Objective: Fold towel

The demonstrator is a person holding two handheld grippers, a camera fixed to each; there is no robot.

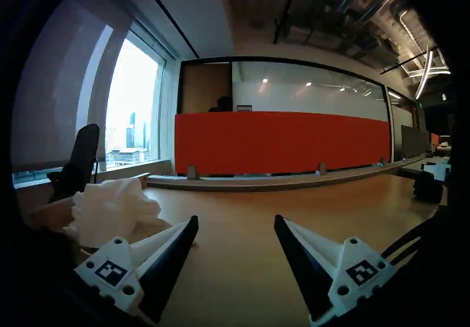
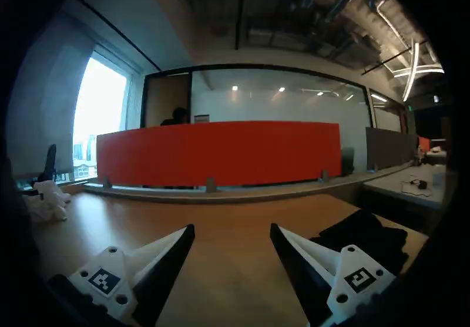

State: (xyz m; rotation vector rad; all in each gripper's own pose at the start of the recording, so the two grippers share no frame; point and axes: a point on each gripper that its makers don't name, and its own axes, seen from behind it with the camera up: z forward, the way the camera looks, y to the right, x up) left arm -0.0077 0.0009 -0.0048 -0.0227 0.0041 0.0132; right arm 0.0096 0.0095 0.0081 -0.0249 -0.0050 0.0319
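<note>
The left gripper (image 1: 235, 220) and the right gripper (image 2: 232, 228) are wide open and hold nothing. The white towel (image 1: 111, 209) lies scrunched up in front of the left end of the red screen (image 1: 282, 142). A grab may catch a lump, not a corner, so the fold goes crooked. Its corners are hidden. The dark heap (image 2: 364, 236) before the red screen's right end is hard to make out.
</note>
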